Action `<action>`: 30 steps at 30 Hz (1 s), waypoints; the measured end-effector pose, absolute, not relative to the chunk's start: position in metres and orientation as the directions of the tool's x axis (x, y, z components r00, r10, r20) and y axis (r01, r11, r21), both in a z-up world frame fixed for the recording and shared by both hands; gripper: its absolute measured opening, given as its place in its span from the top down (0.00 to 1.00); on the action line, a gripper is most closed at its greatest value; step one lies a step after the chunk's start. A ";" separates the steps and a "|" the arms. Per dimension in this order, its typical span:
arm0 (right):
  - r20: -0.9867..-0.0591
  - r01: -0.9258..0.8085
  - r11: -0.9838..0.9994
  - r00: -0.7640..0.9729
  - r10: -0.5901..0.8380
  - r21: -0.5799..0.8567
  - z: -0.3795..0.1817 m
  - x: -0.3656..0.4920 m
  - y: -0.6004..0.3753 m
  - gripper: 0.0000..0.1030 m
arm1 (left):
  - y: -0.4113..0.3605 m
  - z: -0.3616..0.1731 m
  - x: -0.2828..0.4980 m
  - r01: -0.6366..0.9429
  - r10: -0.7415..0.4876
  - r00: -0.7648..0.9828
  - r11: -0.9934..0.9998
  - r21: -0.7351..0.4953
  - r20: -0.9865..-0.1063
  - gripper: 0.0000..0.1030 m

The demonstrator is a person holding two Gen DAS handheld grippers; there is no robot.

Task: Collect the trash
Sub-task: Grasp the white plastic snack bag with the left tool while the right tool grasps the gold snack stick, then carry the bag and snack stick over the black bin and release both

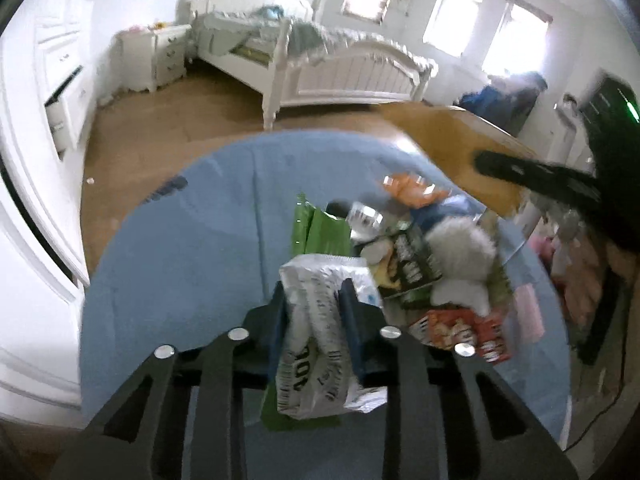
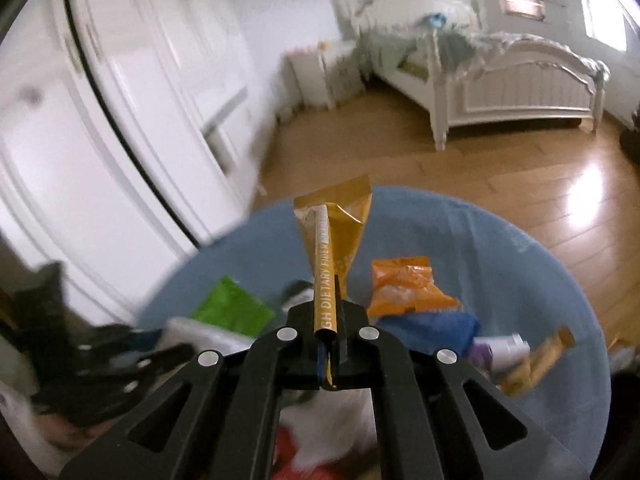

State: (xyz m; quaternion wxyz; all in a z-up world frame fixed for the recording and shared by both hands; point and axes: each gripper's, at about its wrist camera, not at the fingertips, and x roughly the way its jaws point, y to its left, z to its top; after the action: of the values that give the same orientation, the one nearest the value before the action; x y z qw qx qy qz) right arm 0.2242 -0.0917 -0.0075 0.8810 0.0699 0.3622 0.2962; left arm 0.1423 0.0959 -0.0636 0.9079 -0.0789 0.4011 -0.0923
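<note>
My left gripper [image 1: 316, 292], angled downward over the round blue table [image 1: 168, 264], clamps a crumpled white wrapper [image 1: 320, 320] with dark print, which bulges between the jaws. My right gripper [image 2: 328, 312], also tipped down, pinches a narrow gold wrapper [image 2: 332, 240] whose flared end sticks up beyond the fingertips. Farther out, a green packet [image 1: 324, 232], an orange packet [image 2: 404, 284] and other litter lie heaped on the table; a white bed [image 1: 352, 68] stands beyond.
</note>
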 end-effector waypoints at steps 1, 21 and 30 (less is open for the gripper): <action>-0.564 -0.465 0.811 0.585 0.582 0.355 0.000 0.209 -0.106 0.97 | 0.098 -0.059 0.135 0.104 -0.232 0.674 0.970 -0.221 -0.701 0.77; -0.588 -0.329 0.823 0.580 0.563 0.463 -0.056 0.093 -0.189 0.97 | 0.061 -0.083 0.110 0.189 -0.187 0.638 0.978 -0.083 -0.747 0.30; -0.600 -0.314 0.824 0.571 0.560 0.471 -0.064 0.075 -0.183 0.97 | 0.021 -0.096 0.134 0.501 -0.224 0.564 0.858 0.114 -0.795 0.56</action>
State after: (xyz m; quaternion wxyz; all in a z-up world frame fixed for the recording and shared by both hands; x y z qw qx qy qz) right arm 0.0754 -0.1826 -0.0641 0.8719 0.1584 0.3898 0.2506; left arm 0.1340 0.0214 -0.0957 0.8685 0.1661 0.4178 -0.2087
